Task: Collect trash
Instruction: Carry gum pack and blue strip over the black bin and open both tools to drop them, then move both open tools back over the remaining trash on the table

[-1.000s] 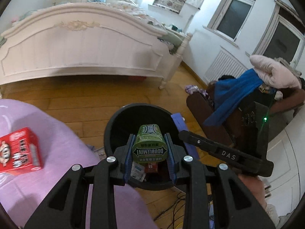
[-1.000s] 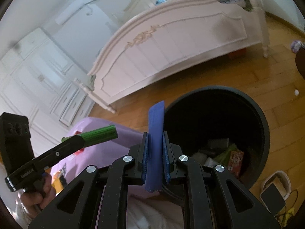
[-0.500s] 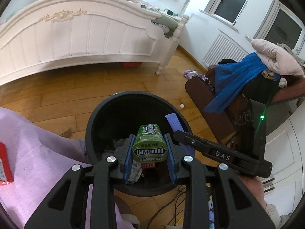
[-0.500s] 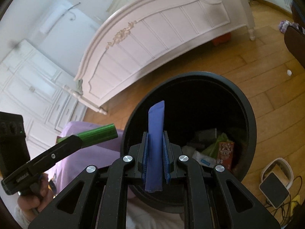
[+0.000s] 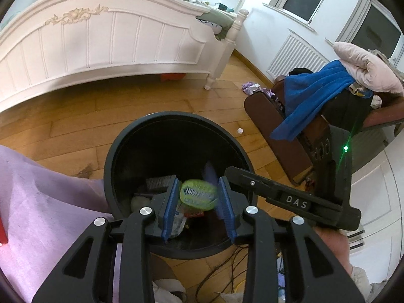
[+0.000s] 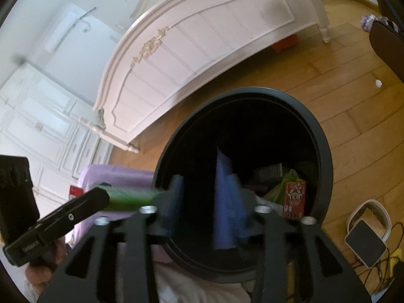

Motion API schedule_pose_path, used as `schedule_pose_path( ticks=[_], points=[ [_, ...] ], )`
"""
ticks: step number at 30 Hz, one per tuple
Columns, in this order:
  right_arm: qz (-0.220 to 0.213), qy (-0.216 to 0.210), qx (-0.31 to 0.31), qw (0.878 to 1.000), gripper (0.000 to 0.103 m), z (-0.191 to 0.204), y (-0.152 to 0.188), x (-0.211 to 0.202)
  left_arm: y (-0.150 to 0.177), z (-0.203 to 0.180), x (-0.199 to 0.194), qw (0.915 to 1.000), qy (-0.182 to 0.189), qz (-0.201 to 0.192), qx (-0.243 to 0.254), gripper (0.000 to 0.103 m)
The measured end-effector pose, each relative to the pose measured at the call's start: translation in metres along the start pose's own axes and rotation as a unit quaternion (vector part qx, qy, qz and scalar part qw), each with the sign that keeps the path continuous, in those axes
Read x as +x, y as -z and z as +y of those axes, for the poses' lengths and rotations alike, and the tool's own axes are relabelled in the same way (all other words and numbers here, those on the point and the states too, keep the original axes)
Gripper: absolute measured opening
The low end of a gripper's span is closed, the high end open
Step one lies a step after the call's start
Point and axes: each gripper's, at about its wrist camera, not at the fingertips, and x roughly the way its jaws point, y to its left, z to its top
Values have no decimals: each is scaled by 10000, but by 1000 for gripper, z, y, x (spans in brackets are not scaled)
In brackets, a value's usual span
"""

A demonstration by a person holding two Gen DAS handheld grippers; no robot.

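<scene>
- Left wrist view: a bedroom with a honey-coloured wooden plank floor, a white carved bed footboard across the back, and a brown chair heaped with blue and pink cloth at the right
- A round black plastic trash bin stands on the floor beside a lilac cloth-covered surface; litter lies in its bottom
- The left gripper hangs over the bin mouth with its blue-padded jaws spread apart; the green Doublemint gum pack shows blurred in the gap between them, clear of both pads, so nothing is clamped
- The right gripper reaches in from the right over the bin rim, and a blurred blue strip shows beside its tip
- Right wrist view: the same floor and footboard, with white panelled cupboards at the left
- The right gripper is over the open bin, jaws wide apart; the flat blue wrapper stands upright and blurred between them, near the right-hand pad; whether it touches that pad I cannot tell
- A red snack packet and green wrapper lie inside the bin
- The left gripper enters from the left with the green pack along it, above the lilac cloth
</scene>
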Motion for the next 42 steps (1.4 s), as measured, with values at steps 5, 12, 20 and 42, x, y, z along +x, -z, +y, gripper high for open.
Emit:
schedule_pose_path(
  ticks=[5,12,20,42],
  points=[
    [-12,49,-62,10000,48,7,3,-5,3,-3,-15,9997,-14,-226,38,64],
    [14,45,-222,9997,48,25,10,-9,16,2,-39,9990,-66,-438,-49,68],
    [25,-56,-644,9979,63,68,22,-16,40,19,-90,9956,-273,-860,-262,80],
    [836,-974,-3271,9362,84,269,120,8,164,161,-263,9429,-1672,-1921,-2145,81]
  ],
)
